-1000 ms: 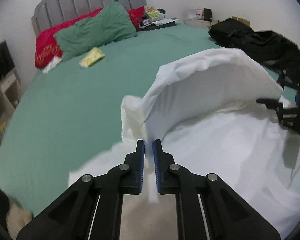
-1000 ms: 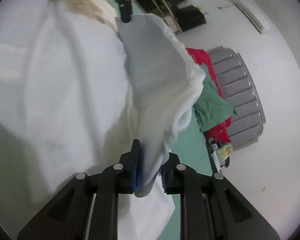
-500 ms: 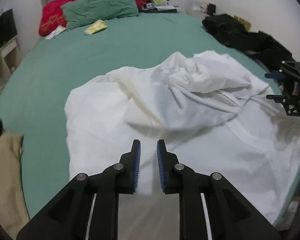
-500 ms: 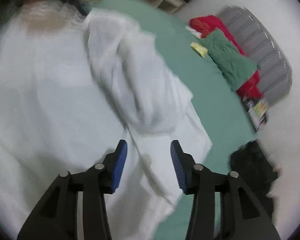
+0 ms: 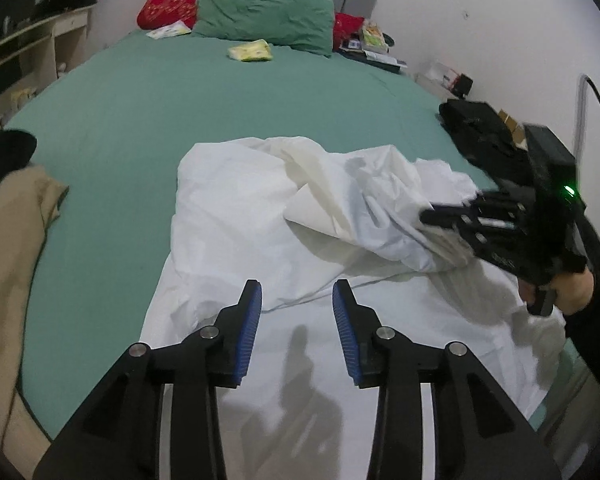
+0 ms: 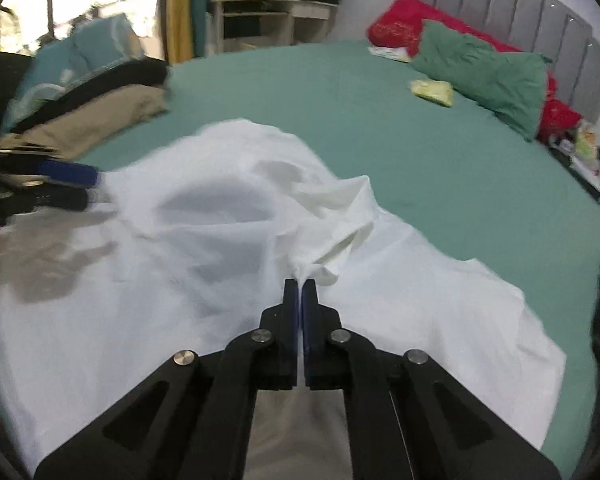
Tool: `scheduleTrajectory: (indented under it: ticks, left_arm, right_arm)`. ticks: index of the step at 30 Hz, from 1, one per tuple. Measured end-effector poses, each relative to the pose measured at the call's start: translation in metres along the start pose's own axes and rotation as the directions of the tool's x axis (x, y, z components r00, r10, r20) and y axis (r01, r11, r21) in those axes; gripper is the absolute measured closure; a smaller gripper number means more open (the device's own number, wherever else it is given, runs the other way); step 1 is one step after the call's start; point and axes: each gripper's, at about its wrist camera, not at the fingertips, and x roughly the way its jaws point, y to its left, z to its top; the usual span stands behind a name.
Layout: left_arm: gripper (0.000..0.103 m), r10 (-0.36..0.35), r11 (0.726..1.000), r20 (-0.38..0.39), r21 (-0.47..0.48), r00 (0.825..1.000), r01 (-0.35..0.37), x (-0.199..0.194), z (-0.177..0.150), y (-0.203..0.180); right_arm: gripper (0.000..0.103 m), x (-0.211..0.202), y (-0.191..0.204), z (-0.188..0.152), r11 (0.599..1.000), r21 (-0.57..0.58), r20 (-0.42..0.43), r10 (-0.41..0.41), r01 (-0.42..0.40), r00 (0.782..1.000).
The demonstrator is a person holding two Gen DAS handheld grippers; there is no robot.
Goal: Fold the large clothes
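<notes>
White garment (image 5: 260, 216) lies rumpled on the near half of the bed (image 5: 180, 96), a bunched ridge running across its middle toward the right side. Green sheet bare beyond it, pillows (image 5: 260, 12) at the headboard.

Right gripper (image 6: 300, 284): jaws pressed together on a small pinch of the white cloth, a twisted point of fabric rising just ahead of the tips. In the left wrist view the same tool (image 5: 452, 216) sits at the right end of the ridge, blurred.

Left gripper (image 5: 297, 292): jaws spread wide, nothing between them, poised above the flat near part of the garment.

Step in hand, as I read it: taking a second hold so the piece can be lifted and spread before folding.

To do it well:
- Left side should go for an edge or corner, not the flat middle (a mid-panel pinch only makes another ridge). The loose edge just ahead of the open jaws looks the likeliest target.
- Take one layer only; the bunched area seems doubled over.
- Right hold looks shallow, so it may slip under a hard tug. Lift gently.
- Beige clothing (image 5: 12, 240) at the left edge lies close; keep the spread clear of it.
</notes>
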Motion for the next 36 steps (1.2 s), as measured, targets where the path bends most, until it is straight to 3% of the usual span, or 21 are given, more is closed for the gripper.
scheduleTrajectory:
  ticks: [3,7,9,11,14,16,18,20,22,25,28,36]
  left_arm:
    - [0.064,-0.025,0.999,0.003,-0.032,1.000,0.025,-0.002,0.002,0.003]
    - [0.064,-0.039,0.999,0.007,-0.036,0.999,0.040,0.004,0.009,-0.003]
    - [0.064,-0.044,0.998,0.014,-0.035,0.999,0.045,0.010,0.017,-0.009]
    - [0.064,-0.083,0.996,0.029,-0.022,0.996,0.084,0.016,0.029,-0.022]
    - [0.064,-0.093,0.996,0.025,0.012,0.995,0.093,0.035,0.045,-0.042]
    - [0.064,-0.076,0.997,-0.019,0.022,0.997,0.076,0.054,0.048,-0.048]
    - [0.064,-0.035,0.999,-0.066,0.036,0.997,0.037,0.071,0.043,-0.053]
    - [0.064,-0.003,0.998,-0.117,0.066,0.993,0.011,0.085,0.035,-0.055]
    - [0.064,0.032,0.994,-0.150,0.108,0.988,-0.016,0.091,0.023,-0.057]
    - [0.064,0.081,0.989,-0.169,0.139,0.982,-0.058,0.086,0.010,-0.058]
    - [0.064,0.053,0.994,-0.167,0.107,0.984,-0.035,0.070,-0.001,-0.053]
    - [0.064,0.085,0.996,-0.072,0.020,0.994,-0.083,-0.008,-0.031,-0.038]
  right_arm:
    - [0.101,-0.012,0.007,-0.010,0.995,-0.031,-0.052,0.097,-0.099,0.994]
    - [0.100,-0.005,0.013,-0.027,0.995,-0.069,-0.132,0.058,-0.068,0.989]
    - [0.099,-0.008,0.014,-0.030,0.997,-0.065,-0.129,0.023,-0.032,0.991]
    - [0.098,-0.017,0.012,-0.030,0.999,-0.032,-0.106,0.040,-0.044,0.994]
    - [0.089,-0.031,0.016,-0.029,0.996,-0.008,-0.058,0.083,-0.084,0.995]
    - [0.070,-0.031,0.016,-0.028,0.997,0.013,-0.035,0.076,-0.075,0.997]
    - [0.059,-0.027,0.012,-0.028,0.997,0.041,-0.022,0.071,-0.070,0.997]
    - [0.055,-0.019,0.005,-0.028,0.995,0.079,-0.018,0.057,-0.055,0.998]
    - [0.055,-0.005,-0.003,-0.030,0.986,0.134,-0.041,0.108,-0.101,0.993]
    - [0.055,0.007,-0.005,-0.037,0.977,0.164,-0.071,0.147,-0.134,0.987]
    - [0.054,0.000,-0.003,-0.040,0.973,0.175,-0.097,0.169,-0.150,0.981]
    - [0.054,-0.071,-0.005,-0.063,0.975,0.220,-0.077,0.036,-0.019,0.996]
